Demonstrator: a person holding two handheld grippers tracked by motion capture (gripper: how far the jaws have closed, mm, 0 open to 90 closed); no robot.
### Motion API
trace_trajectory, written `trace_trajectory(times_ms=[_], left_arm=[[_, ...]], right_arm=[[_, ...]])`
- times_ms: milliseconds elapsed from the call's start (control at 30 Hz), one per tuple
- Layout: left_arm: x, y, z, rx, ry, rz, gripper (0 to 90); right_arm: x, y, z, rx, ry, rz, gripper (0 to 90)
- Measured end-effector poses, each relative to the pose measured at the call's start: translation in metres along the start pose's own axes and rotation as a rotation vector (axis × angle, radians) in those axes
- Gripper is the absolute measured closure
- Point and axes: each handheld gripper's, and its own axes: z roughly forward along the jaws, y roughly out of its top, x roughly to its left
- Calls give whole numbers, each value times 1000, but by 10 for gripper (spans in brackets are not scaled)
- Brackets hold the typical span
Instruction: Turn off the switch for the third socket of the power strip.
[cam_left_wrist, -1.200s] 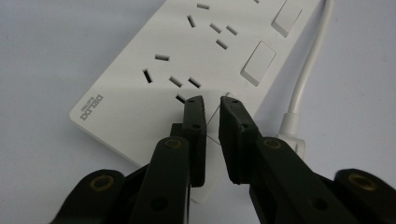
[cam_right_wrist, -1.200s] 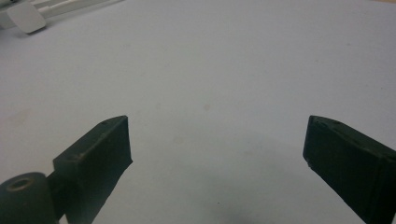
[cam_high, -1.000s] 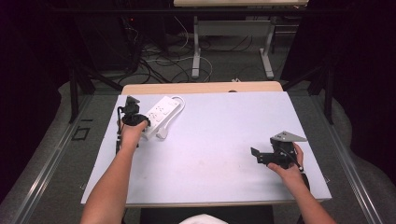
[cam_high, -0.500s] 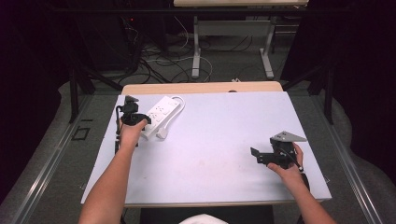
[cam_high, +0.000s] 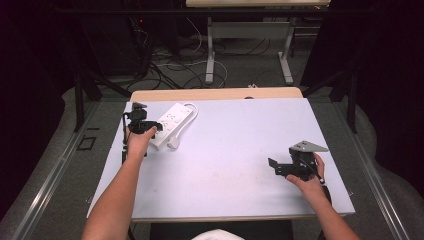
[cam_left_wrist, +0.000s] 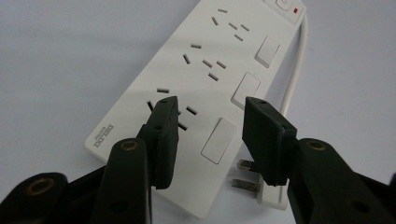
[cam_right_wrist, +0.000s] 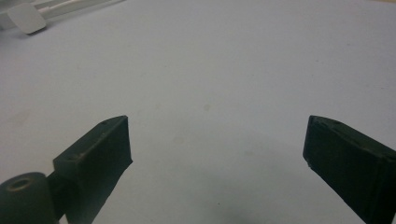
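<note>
Reaching forward toward ten o'clock, the left forearm is held nearly straight, and the left gripper (cam_high: 139, 122) is poised over the near end of a white power strip (cam_high: 169, 123), its jaws parted above the sockets, nothing clamped. A plug (cam_left_wrist: 261, 186) is seen beside the strip. At four o'clock on the worktop (cam_high: 225, 150), the right gripper (cam_high: 280, 167) is held low, jaws spread wide, pointing toward nine o'clock.

We see a pale table (cam_high: 240, 150) with a wooden strip along its far edge, standing on grey floor (cam_high: 65, 165). Beyond the far edge, cables (cam_high: 170, 65) tangle beneath another table's white legs (cam_high: 211, 50), against dark surroundings.
</note>
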Motion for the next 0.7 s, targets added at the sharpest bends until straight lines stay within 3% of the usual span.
trace_trajectory(times_ms=[367, 400, 467, 700], left_arm=[[-3, 0, 0, -36, 16, 44, 394], [-3, 0, -2, -12, 10, 51, 383], [-4, -1, 0, -37, 17, 52, 368], [-6, -1, -5, -46, -9, 70, 349]], right_arm=[[-1, 0, -1, 4, -2, -3, 69], [0, 0, -1, 0, 1, -2, 69], [0, 0, -1, 1, 1, -1, 69], [-1, 0, 0, -1, 2, -10, 69]])
